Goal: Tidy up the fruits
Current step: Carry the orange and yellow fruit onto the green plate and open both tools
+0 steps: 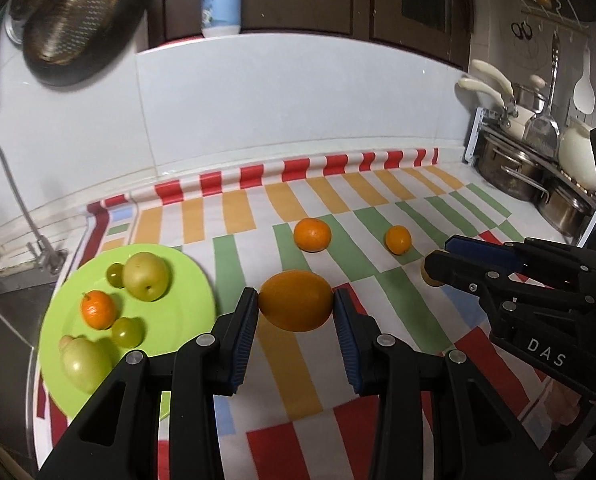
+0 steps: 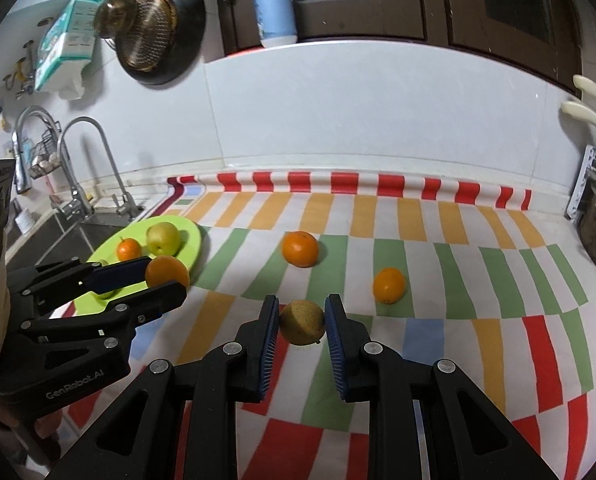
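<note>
Left hand-held gripper clamped on a large orange, right hand-held gripper closed on a small brownish-yellow fruit, both above the tabletop near the green plate: risk of round fruit slipping and rolling off.

left tongs: black, blue pads | right tongs: black, silver screws
</note>
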A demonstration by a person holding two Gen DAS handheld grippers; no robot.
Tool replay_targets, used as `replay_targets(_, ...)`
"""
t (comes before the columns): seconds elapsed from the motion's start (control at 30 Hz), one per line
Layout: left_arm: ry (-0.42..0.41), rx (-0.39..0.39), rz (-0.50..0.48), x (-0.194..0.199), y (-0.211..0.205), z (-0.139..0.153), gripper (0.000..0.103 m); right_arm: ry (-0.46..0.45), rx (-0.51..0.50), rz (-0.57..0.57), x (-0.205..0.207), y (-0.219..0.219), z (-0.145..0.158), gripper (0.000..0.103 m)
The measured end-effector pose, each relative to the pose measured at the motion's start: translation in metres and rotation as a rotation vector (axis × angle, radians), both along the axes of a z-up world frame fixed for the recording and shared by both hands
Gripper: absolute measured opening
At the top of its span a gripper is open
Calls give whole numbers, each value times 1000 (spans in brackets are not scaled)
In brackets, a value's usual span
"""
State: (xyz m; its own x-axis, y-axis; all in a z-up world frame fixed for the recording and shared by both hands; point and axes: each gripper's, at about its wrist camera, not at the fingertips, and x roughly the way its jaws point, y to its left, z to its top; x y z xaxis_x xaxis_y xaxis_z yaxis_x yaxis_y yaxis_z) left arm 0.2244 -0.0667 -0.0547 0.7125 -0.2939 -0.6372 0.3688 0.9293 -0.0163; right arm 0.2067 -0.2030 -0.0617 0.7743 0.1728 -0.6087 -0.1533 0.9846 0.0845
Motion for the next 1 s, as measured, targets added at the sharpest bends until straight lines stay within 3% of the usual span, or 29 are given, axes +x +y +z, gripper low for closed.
replay_targets(0.47, -56, -16, 109, -33, 57, 23, 38, -63, -3, 100, -18, 50, 23, 25)
replay_targets(1.0, -82, -2, 207, -40, 129, 29, 38, -94, 10, 211, -12, 124, 31, 25)
